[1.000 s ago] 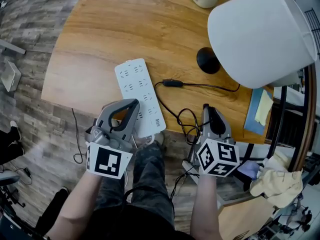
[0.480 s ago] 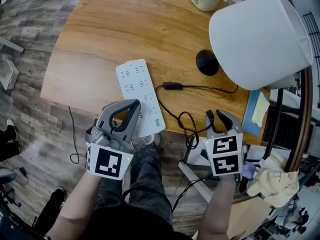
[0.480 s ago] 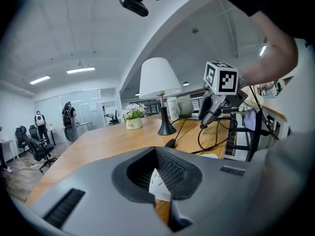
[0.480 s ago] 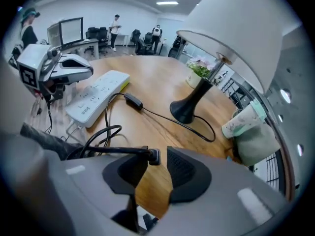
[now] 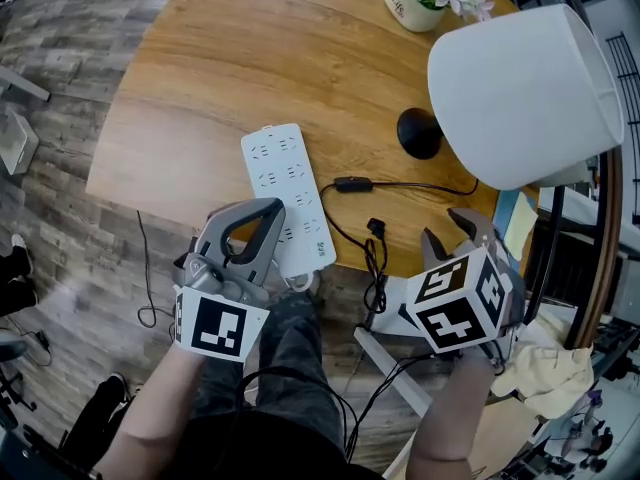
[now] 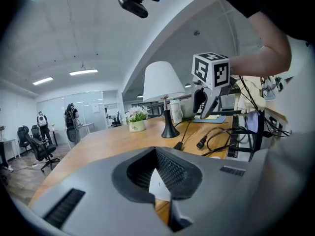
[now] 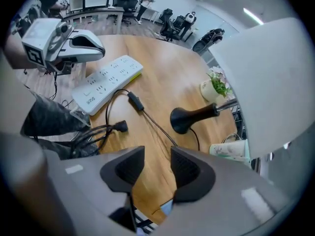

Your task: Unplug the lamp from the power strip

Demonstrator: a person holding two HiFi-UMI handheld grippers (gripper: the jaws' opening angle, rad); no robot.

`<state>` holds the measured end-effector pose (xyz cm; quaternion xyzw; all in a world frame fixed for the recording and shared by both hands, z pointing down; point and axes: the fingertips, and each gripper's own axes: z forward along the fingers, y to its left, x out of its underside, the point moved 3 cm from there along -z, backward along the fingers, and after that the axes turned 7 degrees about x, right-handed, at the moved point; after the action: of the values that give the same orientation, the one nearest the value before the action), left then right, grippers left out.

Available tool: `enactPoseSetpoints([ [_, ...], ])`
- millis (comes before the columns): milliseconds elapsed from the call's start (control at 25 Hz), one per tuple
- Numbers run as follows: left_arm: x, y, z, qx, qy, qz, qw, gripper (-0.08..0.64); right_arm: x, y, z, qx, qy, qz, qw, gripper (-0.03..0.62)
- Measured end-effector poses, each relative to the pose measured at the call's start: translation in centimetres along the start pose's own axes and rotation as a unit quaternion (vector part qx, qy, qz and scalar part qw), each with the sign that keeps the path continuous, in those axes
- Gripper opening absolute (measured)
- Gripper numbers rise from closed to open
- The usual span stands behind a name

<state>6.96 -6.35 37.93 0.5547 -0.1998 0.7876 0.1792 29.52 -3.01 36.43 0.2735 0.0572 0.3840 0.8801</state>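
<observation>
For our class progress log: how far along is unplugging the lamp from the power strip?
Done: the lamp's plug lies loose on the table, clear of the power strip; no socket looks occupied. In hand: nothing; the right hand-held gripper has just been opening, empty, while the left hand-held gripper, jaws together, sits at the strip's near end. Left: seemingly only pulling back.

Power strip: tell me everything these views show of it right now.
The power strip is a long white plastic bar with rows of sockets, none showing a plug, and small print at its near end. It lies flat and slightly angled on the wooden table, with its near end at the table's edge. The left gripper, jaws shut, overlaps its near left side. The lamp's black plug lies apart from it.
</observation>
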Motion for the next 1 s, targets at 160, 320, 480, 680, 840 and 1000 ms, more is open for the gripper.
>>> enactPoseSetpoints([
  [160, -0.1, 0.6, -0.1, -0.006, -0.001, 0.001, 1.0, -0.006, -1.0, -0.5, -0.8, 0.009, -0.033, 0.019, 0.999, 0.172],
  [320, -0.5, 1.2, -0.4, -0.012, -0.005, 0.003, 0.9999, -0.006, -3.4, 0.7, -1.7, -0.002, -0.108, 0.057, 0.992, 0.102],
  [480, -1.0, 1.8, -0.6, -0.016, -0.011, 0.004, 0.9998, -0.005, -5.5, 1.7, -2.9, -0.018, -0.184, 0.105, 0.977, 0.008],
  [680, -1.7, 2.4, -1.2, -0.018, -0.021, 0.004, 0.9996, -0.006, -7.1, 2.0, -4.9, -0.042, -0.278, 0.192, 0.94, 0.006],
  [840, -2.6, 3.0, -1.9, -0.022, -0.034, -0.01, 0.9991, -0.005, -7.7, 2.6, -6.2, -0.069, -0.336, 0.261, 0.902, 0.006],
  [1000, -3.4, 3.9, -2.6, -0.025, -0.038, -0.021, 0.9988, -0.006, -8.2, 3.1, -6.9, -0.078, -0.355, 0.293, 0.884, 0.008],
])
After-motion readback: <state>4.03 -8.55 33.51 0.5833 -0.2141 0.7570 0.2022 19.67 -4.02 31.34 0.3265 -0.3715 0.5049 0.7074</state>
